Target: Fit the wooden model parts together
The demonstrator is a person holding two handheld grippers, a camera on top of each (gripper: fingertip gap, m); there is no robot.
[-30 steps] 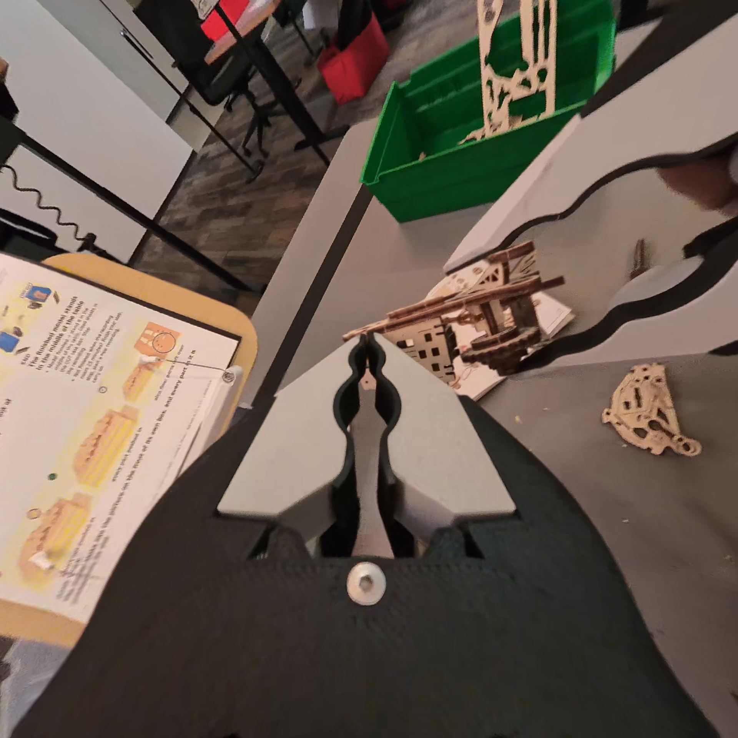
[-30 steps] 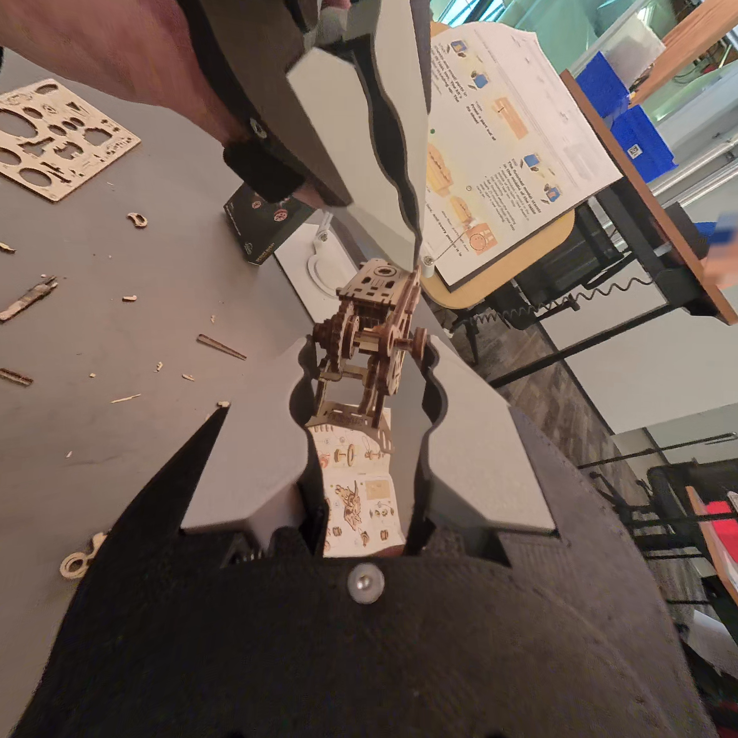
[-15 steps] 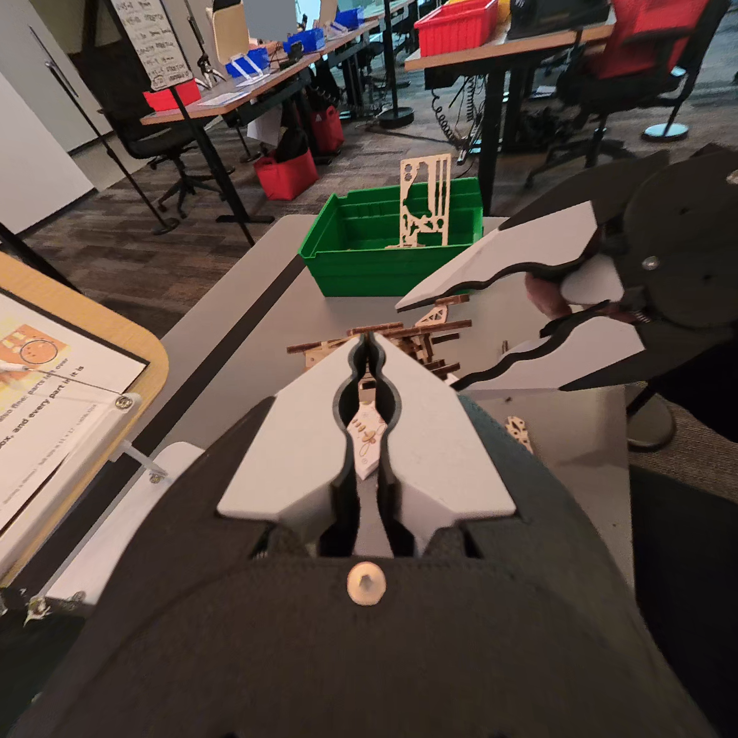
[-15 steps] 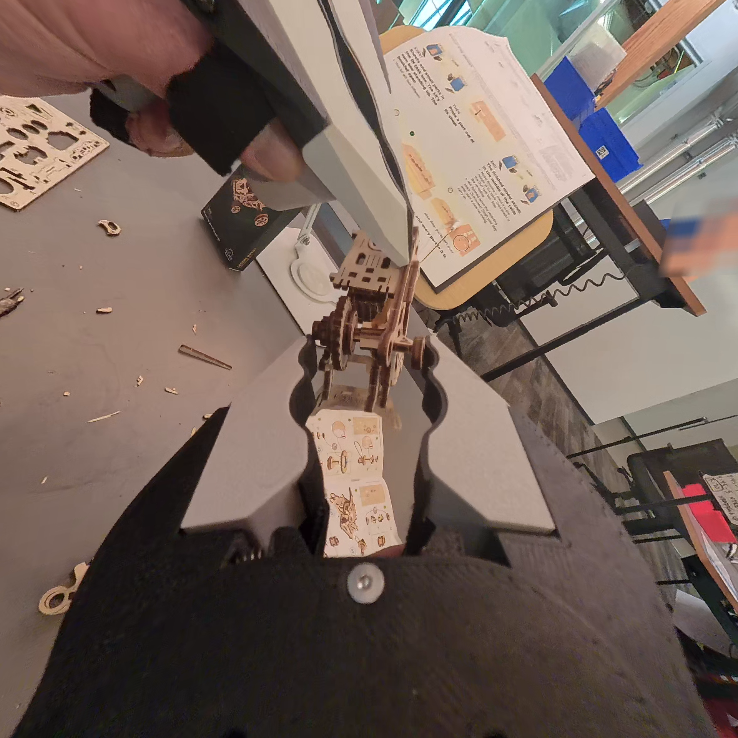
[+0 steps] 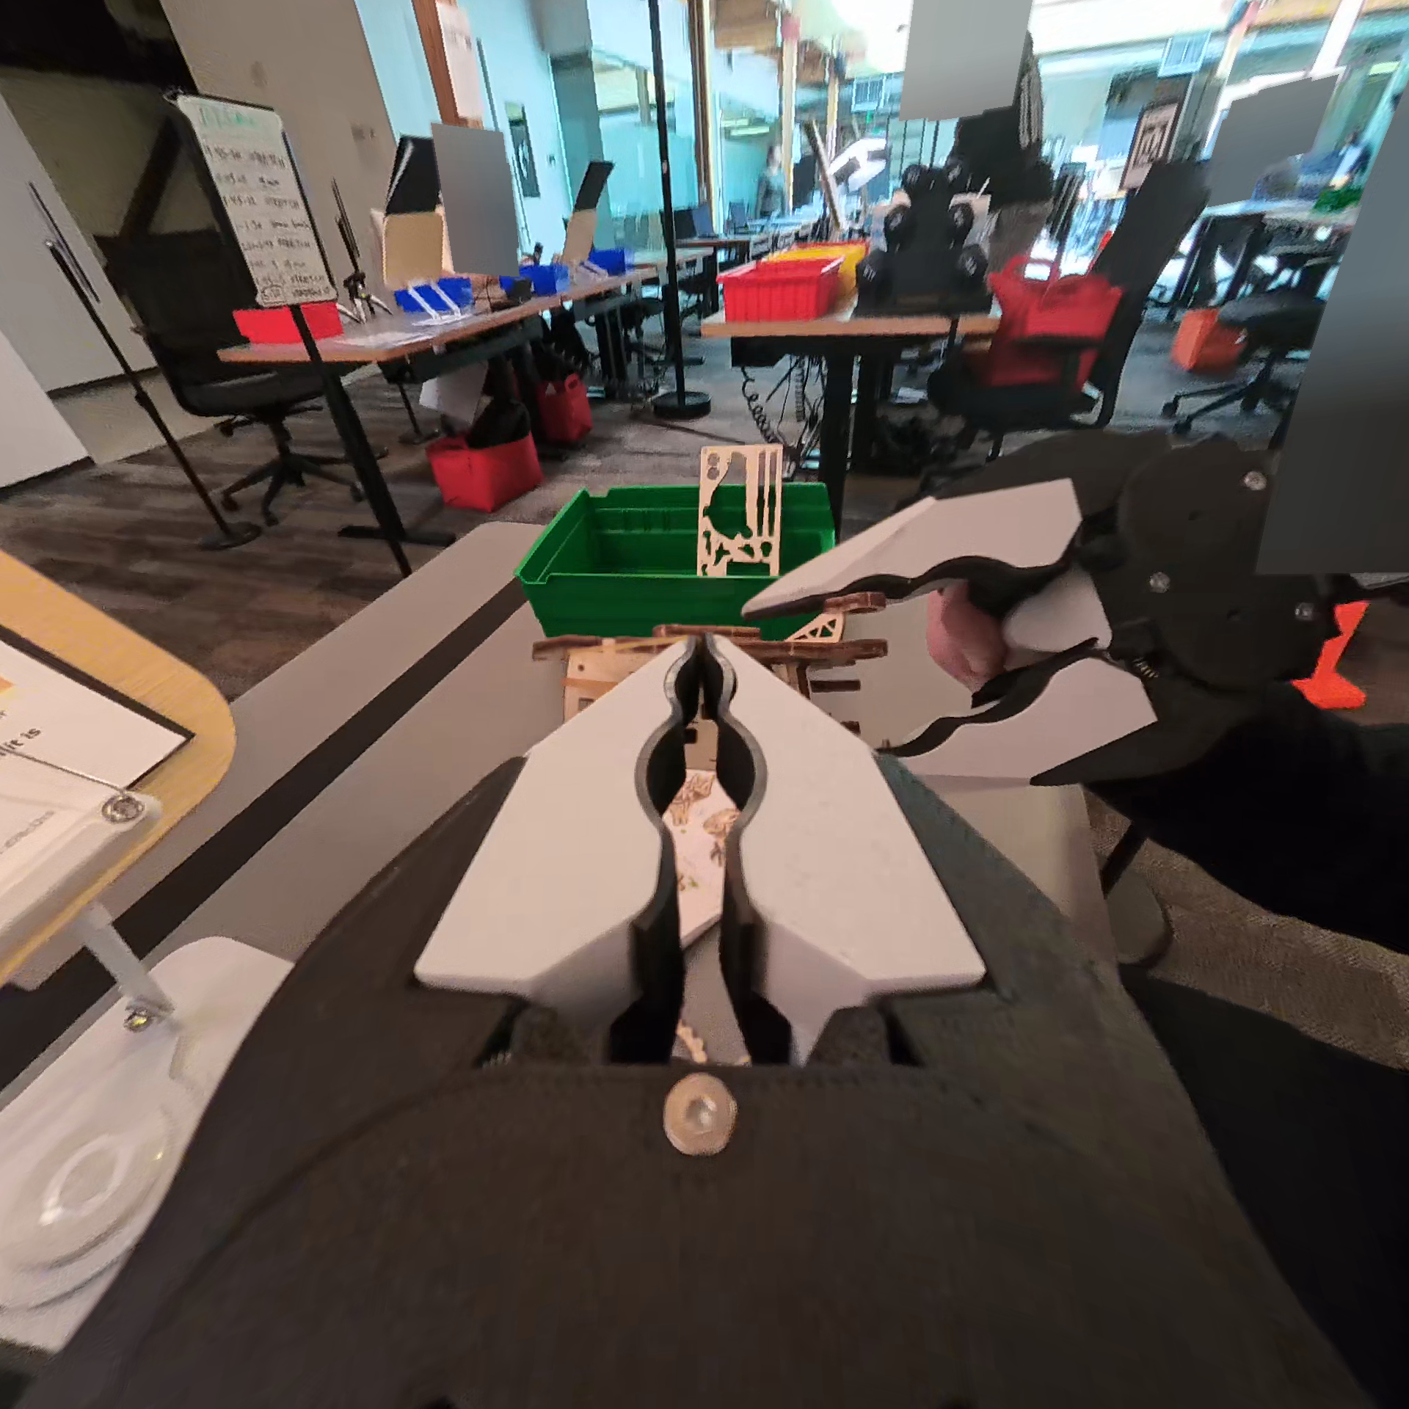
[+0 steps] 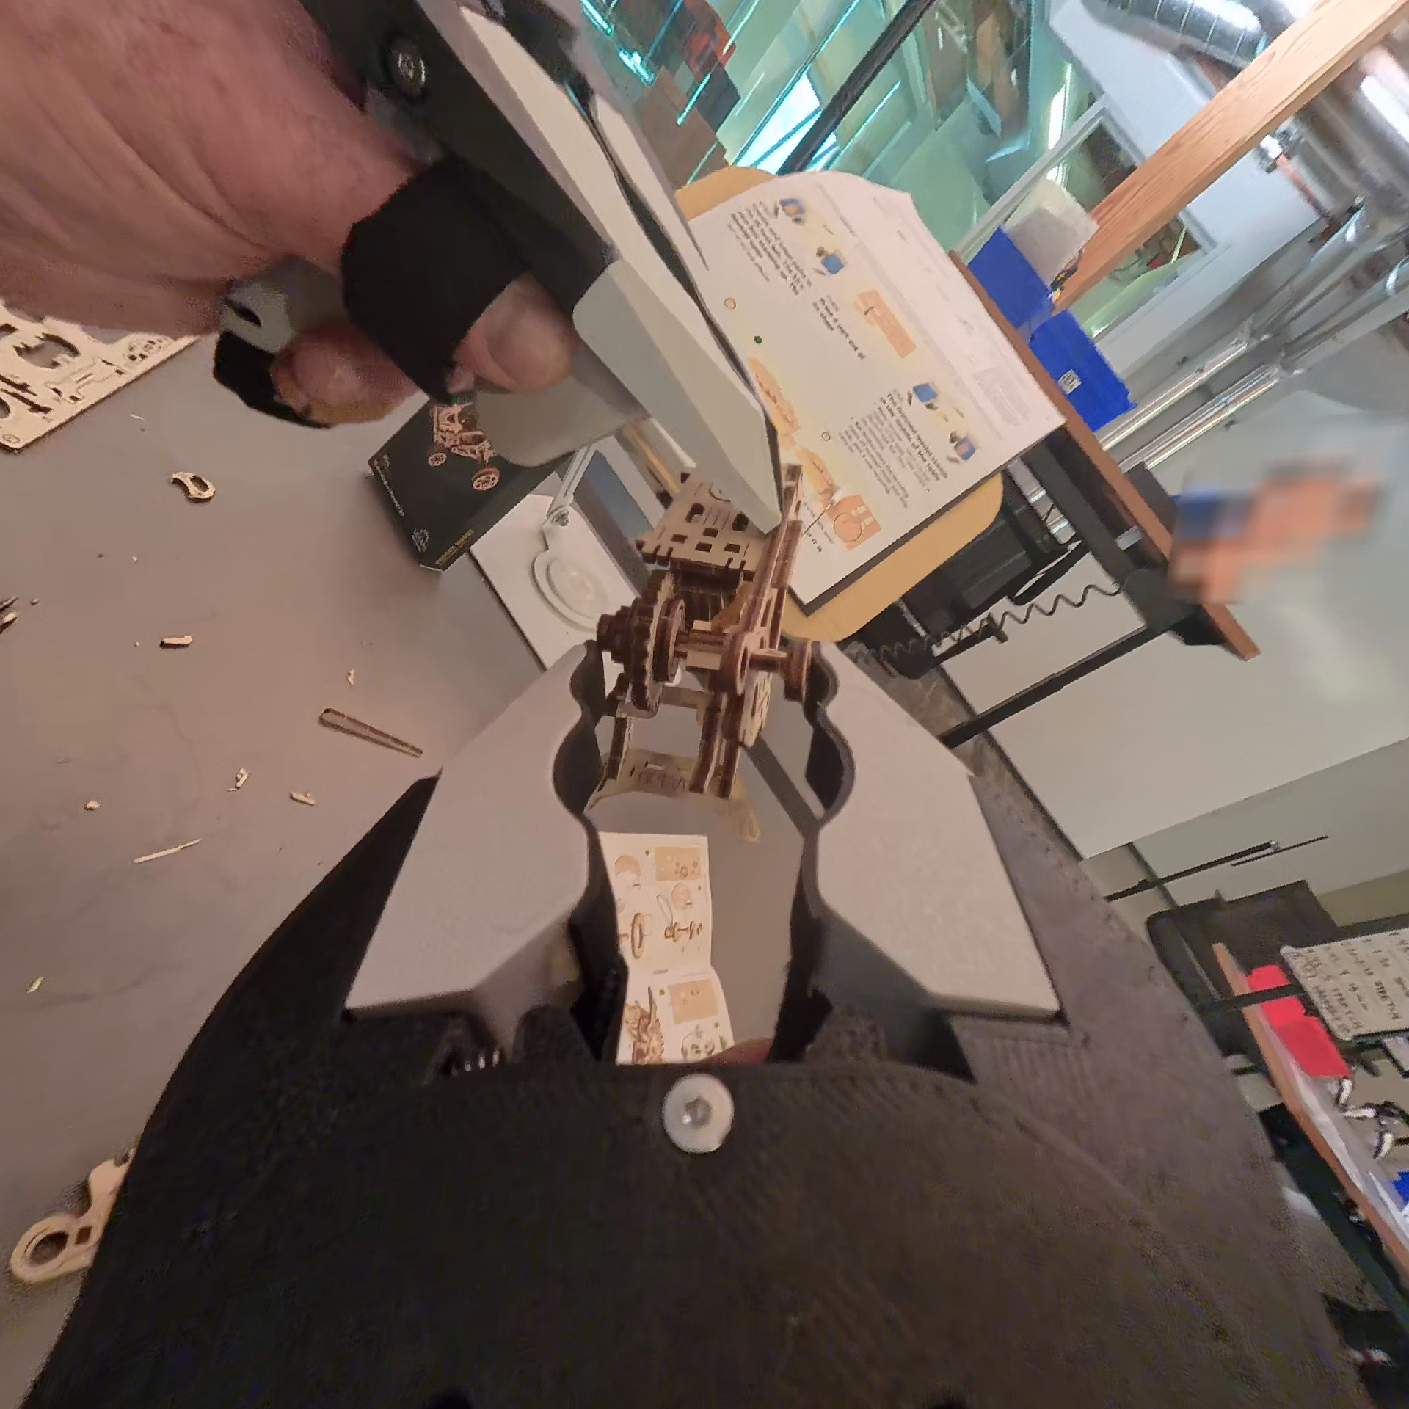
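Wooden model (image 6: pixel 709 633) upright — right tool (image 6: pixel 701 671) gripping

Opposed close wrist views, shared wooden model (image 5: pixel 709 648)

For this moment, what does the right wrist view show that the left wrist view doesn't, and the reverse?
Right wrist view only: the model's gear wheels up close, wood scraps on the grey table, a punched-out part sheet, a dark box, and the hand holding the left gripper.

Left wrist view only: a green bin with a part sheet standing in it, and the room's desks and chairs behind.

Both: the wooden model, the right gripper closed on it, the left gripper shut at its top edge, the folded leaflet, the instruction board.
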